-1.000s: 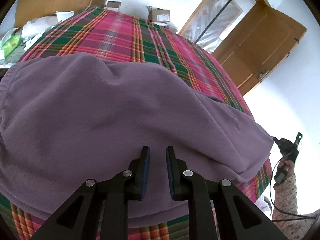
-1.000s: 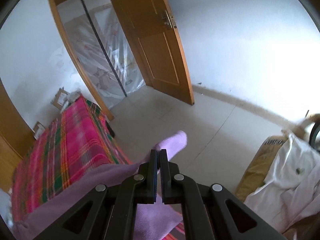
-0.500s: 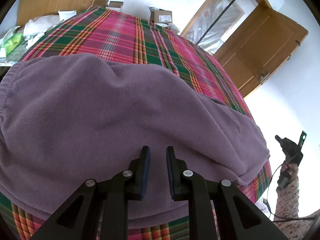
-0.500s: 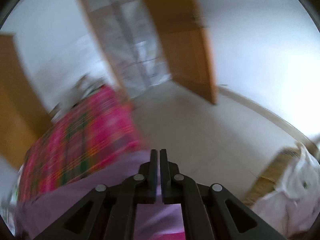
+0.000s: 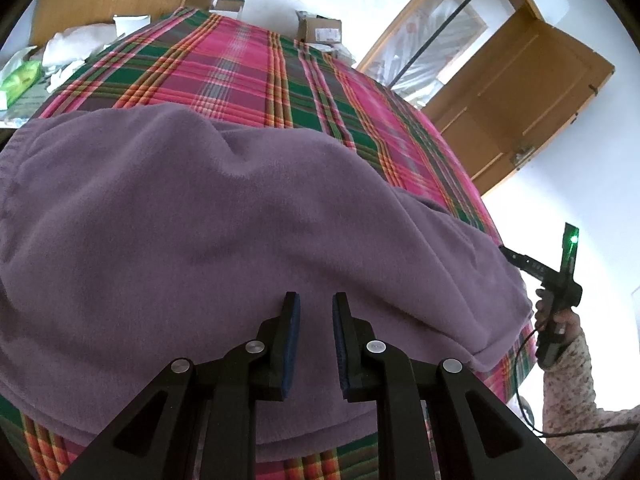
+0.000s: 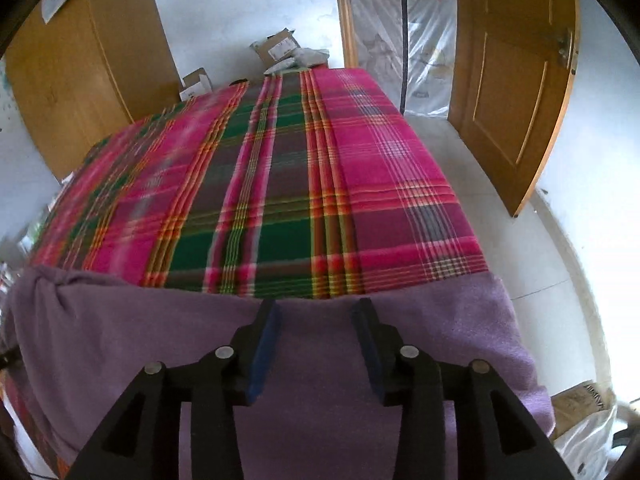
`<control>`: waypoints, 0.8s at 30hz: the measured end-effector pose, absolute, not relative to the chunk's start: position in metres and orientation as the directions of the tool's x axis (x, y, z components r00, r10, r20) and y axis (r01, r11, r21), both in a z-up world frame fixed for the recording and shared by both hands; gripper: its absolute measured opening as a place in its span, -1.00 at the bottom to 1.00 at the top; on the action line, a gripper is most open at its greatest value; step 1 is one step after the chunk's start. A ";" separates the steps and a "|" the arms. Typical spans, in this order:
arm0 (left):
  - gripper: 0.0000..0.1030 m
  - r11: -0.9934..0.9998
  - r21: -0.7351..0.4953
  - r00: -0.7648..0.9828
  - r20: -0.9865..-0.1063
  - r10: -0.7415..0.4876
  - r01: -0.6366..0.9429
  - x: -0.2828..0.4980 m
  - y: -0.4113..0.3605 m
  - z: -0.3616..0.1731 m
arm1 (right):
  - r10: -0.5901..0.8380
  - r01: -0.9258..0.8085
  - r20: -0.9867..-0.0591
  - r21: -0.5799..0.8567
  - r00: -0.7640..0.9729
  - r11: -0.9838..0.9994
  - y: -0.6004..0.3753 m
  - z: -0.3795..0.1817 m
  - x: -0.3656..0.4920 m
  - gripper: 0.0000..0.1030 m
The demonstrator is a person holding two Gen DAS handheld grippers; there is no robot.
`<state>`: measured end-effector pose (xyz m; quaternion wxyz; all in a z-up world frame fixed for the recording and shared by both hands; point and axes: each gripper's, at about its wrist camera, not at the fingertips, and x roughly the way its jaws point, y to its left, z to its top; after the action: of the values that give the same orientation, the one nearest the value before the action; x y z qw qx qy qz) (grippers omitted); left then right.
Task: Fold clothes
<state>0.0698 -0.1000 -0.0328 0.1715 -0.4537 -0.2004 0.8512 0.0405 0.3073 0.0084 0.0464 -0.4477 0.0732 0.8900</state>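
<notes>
On my left wrist view, the purple fleece garment [image 5: 224, 240] fills the left and centre of the frame, lying on the plaid bedcover [image 5: 256, 72]. My left gripper [image 5: 313, 304] sits at bottom centre, fingers slightly apart over the fleece, pinching nothing. At the right edge a hand [image 5: 554, 312] holds my right gripper [image 6: 316, 312]; its own view shows fingers spread wide above the fleece edge.

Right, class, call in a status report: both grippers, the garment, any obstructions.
Left gripper open, empty. Right gripper open, empty. Purple fleece garment spread on plaid blanket. Nothing obstructing.
</notes>
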 end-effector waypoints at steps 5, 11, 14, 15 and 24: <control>-0.67 -0.856 -0.505 -0.526 -0.701 0.482 -0.111 0.065 -0.099 -0.034 | 0.057 -0.137 -0.810 0.029 -0.584 -0.990 0.298 0.007 0.039 -0.14; -0.67 -0.848 -0.519 -0.523 -0.695 0.493 -0.110 0.060 -0.102 -0.035 | 0.068 -0.049 -0.812 -0.049 -0.579 -0.998 0.277 0.006 0.040 -0.61; -0.67 -0.845 -0.523 -0.524 -0.692 0.496 -0.110 0.059 -0.103 -0.035 | 0.074 -0.034 -0.811 -0.066 -0.581 -0.997 0.271 0.008 0.040 -0.95; -0.67 -0.844 -0.525 -0.524 -0.692 0.497 -0.109 0.060 -0.103 -0.035 | 0.082 -0.039 -0.808 -0.073 -0.584 -0.997 0.270 0.009 0.040 -0.95; -0.67 -0.846 -0.525 -0.533 -0.691 0.488 -0.093 0.064 -0.111 -0.034 | 0.169 -0.164 -0.746 -0.082 -0.644 -0.983 0.284 0.026 0.044 -0.97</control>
<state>0.0640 -0.1112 -0.0341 0.1714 -0.4518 -0.2183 0.8479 0.0437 0.2838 0.0255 0.0918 -0.4120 -0.0034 0.9066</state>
